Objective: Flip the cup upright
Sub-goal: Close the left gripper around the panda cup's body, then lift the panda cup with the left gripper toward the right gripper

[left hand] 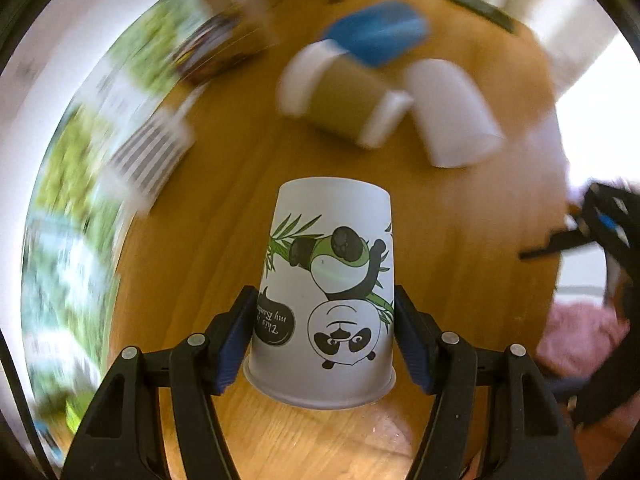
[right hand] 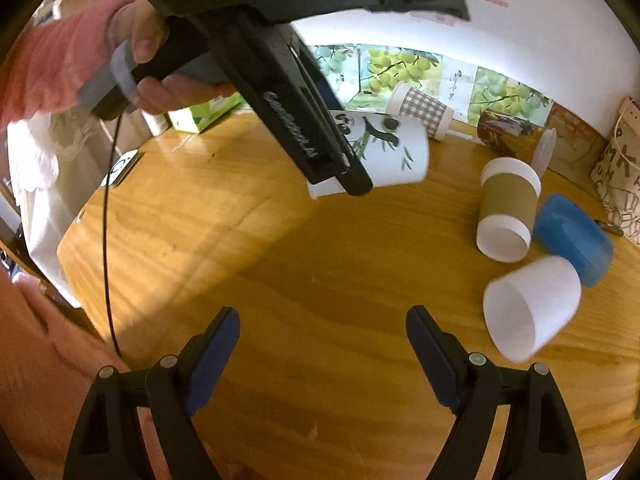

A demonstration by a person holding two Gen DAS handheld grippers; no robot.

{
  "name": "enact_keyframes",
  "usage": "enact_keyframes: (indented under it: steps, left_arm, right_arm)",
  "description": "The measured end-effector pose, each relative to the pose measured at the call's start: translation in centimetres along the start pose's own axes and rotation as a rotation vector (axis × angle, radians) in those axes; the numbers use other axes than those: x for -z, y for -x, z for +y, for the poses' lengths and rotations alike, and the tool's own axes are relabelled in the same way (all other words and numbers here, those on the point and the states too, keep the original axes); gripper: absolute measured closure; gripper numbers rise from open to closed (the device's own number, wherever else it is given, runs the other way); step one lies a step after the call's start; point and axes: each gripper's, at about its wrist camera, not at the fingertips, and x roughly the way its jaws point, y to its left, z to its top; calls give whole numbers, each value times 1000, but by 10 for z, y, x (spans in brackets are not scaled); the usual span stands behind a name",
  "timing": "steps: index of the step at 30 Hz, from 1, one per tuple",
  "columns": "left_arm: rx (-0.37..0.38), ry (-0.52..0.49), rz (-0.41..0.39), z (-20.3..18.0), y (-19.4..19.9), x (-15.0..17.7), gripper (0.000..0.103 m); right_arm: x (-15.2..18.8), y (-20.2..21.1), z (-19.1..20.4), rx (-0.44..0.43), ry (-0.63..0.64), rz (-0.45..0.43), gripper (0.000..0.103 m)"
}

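Note:
A white paper cup with a panda print (left hand: pixel 326 292) sits between the pads of my left gripper (left hand: pixel 322 340), which is shut on it. The print reads upside down and the cup's rim points toward the camera. In the right wrist view the same cup (right hand: pixel 384 152) is held in the air above the wooden table (right hand: pixel 280 240), lying on its side, partly hidden by the left gripper's black body (right hand: pixel 288 112). My right gripper (right hand: pixel 322 344) is open and empty, low over the table's near part.
Cups lie on their sides on the table: a plain white one (right hand: pixel 532 304), a brown-sleeved one (right hand: pixel 506 208), a checked one (right hand: pixel 424 110) and a dark one (right hand: pixel 516 134). A blue case (right hand: pixel 574 236), a green box (right hand: pixel 204 114) and a phone (right hand: pixel 122 168) are there too.

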Motion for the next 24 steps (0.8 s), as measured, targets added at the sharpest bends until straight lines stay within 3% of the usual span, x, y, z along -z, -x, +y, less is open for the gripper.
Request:
enact_keyframes:
  steps: [9,13,24]
  left_arm:
    - [24,-430,-46,-73,-8,-13,34]
    - [82,-611,-64,-101,-17,-17,34]
    - [166,-925,23,-173,-29,-37,34]
  right_arm:
    - [47,20,-4,86,-13,47,17]
    - [64,30,-3,106,9,57,17]
    - [88,43,-12,173,52,49,17]
